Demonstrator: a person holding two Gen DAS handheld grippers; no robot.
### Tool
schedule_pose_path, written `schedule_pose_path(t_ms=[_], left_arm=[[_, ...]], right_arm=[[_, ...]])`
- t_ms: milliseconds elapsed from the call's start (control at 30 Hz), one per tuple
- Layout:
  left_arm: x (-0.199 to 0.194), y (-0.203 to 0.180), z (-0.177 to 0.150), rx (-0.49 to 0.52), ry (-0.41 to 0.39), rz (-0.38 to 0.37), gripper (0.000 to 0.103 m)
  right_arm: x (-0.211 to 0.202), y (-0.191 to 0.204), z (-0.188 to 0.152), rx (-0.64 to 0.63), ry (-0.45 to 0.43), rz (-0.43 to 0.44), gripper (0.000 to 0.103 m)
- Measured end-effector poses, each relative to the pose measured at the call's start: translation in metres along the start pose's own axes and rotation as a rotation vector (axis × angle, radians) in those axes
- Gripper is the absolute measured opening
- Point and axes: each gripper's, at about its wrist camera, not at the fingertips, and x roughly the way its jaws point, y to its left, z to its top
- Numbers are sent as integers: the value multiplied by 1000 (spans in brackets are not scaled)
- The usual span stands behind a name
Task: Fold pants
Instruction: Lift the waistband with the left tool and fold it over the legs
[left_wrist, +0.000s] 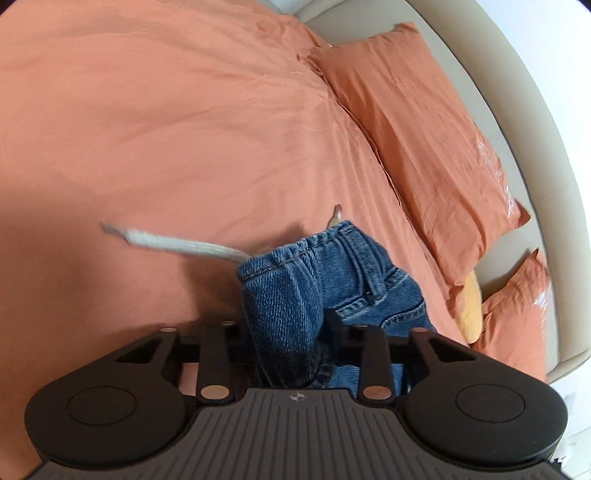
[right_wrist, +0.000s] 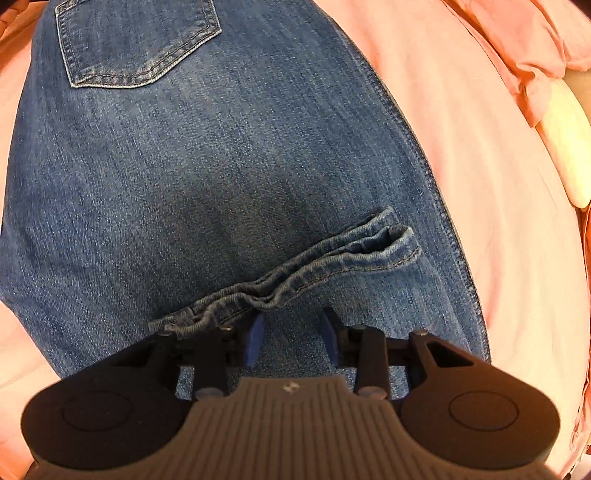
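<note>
Blue denim pants (right_wrist: 207, 177) lie spread on the salmon bed sheet (right_wrist: 491, 206), back pocket (right_wrist: 136, 40) up at the top left. The leg hems (right_wrist: 325, 262) lie folded over onto the seat area. My right gripper (right_wrist: 291, 332) is open just above the denim, right behind the hems, holding nothing. In the left wrist view my left gripper (left_wrist: 286, 332) is shut on a bunched part of the waistband (left_wrist: 295, 291), lifted above the bed. A white inner pocket lining (left_wrist: 177, 243) sticks out to the left.
Orange pillows (left_wrist: 417, 140) lie at the right along the beige headboard (left_wrist: 517, 110). A yellow cushion (left_wrist: 471, 314) is tucked between pillows. The orange duvet (left_wrist: 166, 122) spreads to the left and ahead.
</note>
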Motion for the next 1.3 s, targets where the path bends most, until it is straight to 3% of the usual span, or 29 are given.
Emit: schedule_pose_path(t_ms=[233,400,533,700,867,1167,1233,1300], left_arm=[[-28,-74,-1,219,-62,106,23],[-61,-153,-15,409,-115,105,22],[-90,-225,-47,563,-174,83,22],[-103,-316,-120,821,-228,104,22],[-84,-364,-212,1045,-226,87,22],[-20,-364,-385,1453,-40,128,22],[-13,-355,-416,1532,-3,137,22],[-7,-345,-433,1570,93,150,24]], right_arm=[[-5,-1,-9,16,-29,-24,32],[-19,2,-23,82,-93,-42,34],[-50,-14,-52,223,-215,-34,44],[-92,-26,-106,392,-304,56,50],[-115,-32,-171,611,-332,141,50],[-109,-20,-279,794,-329,154,50],[-105,-18,-298,847,-330,176,50],[-103,-15,-314,883,-333,194,50]])
